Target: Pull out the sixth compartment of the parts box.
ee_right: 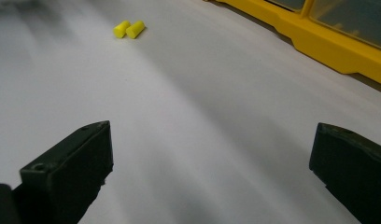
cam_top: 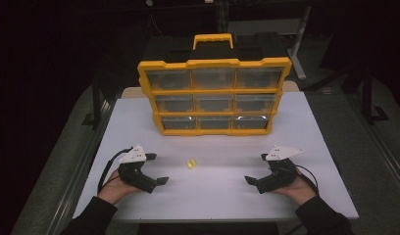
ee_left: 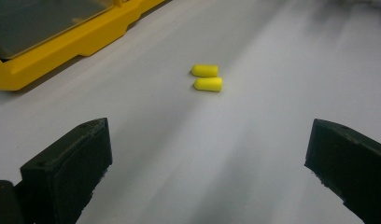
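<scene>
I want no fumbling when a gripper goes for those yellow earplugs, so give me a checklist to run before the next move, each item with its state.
1. Left gripper open, nothing between the jaws: ok.
2. Right gripper open, nothing between the jaws: ok.
3. Two yellow earplugs lying side by side on the white table, between the grippers and apart from both: ok.
4. Bare table between each gripper and the earplugs: ok.
5. Yellow organizer case standing upright behind the earplugs, well away from them: ok.
6. A drawer of the case open to take the earplugs: not ok, all look shut.
</scene>
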Motion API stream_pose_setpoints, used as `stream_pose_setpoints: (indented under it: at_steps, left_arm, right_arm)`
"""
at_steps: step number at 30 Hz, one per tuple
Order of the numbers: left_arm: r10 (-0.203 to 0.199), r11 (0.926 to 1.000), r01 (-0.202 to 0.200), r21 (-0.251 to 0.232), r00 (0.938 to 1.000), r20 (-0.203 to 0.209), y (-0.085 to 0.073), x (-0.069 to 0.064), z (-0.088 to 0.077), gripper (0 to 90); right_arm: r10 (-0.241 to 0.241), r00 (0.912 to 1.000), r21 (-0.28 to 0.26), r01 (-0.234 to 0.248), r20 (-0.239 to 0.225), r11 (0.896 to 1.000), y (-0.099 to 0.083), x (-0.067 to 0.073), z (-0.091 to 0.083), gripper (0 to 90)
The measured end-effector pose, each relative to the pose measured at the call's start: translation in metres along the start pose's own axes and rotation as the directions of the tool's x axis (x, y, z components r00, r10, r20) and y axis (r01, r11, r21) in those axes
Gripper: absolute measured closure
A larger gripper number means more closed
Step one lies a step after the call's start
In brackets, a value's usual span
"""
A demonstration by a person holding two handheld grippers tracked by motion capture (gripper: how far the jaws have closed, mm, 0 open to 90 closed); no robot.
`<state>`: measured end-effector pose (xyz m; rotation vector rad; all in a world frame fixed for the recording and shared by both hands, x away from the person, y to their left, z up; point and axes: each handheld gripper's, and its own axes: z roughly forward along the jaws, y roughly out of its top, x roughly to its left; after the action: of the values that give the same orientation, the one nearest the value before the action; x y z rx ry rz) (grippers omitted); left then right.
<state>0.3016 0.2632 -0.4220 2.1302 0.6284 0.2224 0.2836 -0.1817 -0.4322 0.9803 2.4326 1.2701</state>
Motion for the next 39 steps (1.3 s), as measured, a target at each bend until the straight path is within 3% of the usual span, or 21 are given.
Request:
stream_pose_setpoints:
  at_steps: [12,22,39]
  left_arm:
    - [0.021,0.9997,-0.021,0.008,0.9997,-0.012,0.000,-0.002,0.004,0.0]
    - [0.035,0.9993,-0.035,-0.011,0.9994,0.004,0.005,-0.006,0.009,0.0]
    - [0.021,0.9996,-0.021,-0.021,0.9996,0.018,0.013,-0.008,0.017,0.0]
  right_arm:
    - [0.014,0.9996,0.010,-0.014,-0.026,1.000,0.001,-0.001,0.002,0.0]
    - [0.011,0.9995,0.000,-0.011,-0.031,1.000,0.001,-0.001,0.003,0.0]
    - [0.010,0.9997,0.009,-0.010,-0.024,1.000,0.002,-0.001,0.004,0.0]
